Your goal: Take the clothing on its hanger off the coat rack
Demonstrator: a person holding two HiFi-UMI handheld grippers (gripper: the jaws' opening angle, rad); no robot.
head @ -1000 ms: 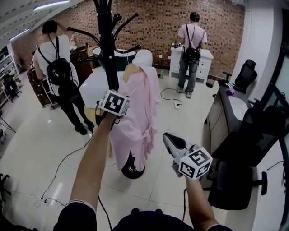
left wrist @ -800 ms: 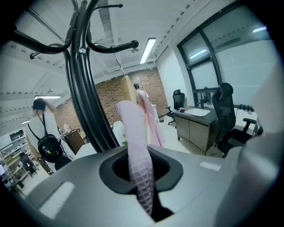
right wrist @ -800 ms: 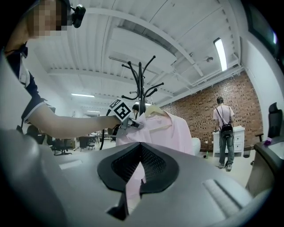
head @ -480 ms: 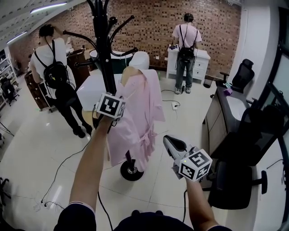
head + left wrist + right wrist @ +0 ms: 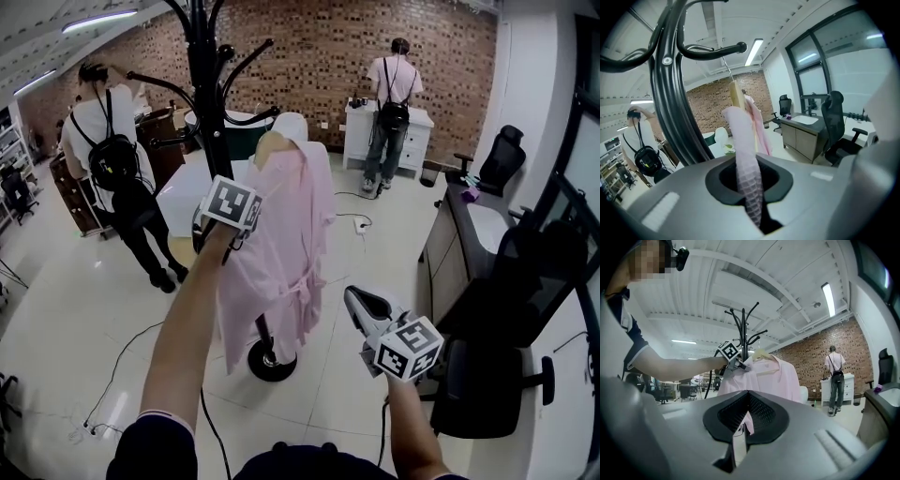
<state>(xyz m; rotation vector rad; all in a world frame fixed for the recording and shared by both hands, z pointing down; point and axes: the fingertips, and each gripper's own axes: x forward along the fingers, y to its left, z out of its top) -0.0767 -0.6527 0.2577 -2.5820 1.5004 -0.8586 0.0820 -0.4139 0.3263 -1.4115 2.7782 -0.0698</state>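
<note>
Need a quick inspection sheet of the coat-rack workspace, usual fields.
Surface: pale tiled floor; the rack's base stands on it.
Job's things: pink garment on a wooden hanger, its hook over an arm of the black metal coat rack; not yet off.
Clutter: white table close behind the rack.
Grippers: left gripper has just been closing its fingers and is now shut on a fold of the pink garment; right gripper held low, fingers together, empty.
Cables: black cable trails over the floor at left; white power strip beyond the rack.
Surroundings: person with a backpack at left, second person at the brick wall; black office chair at right.
</note>
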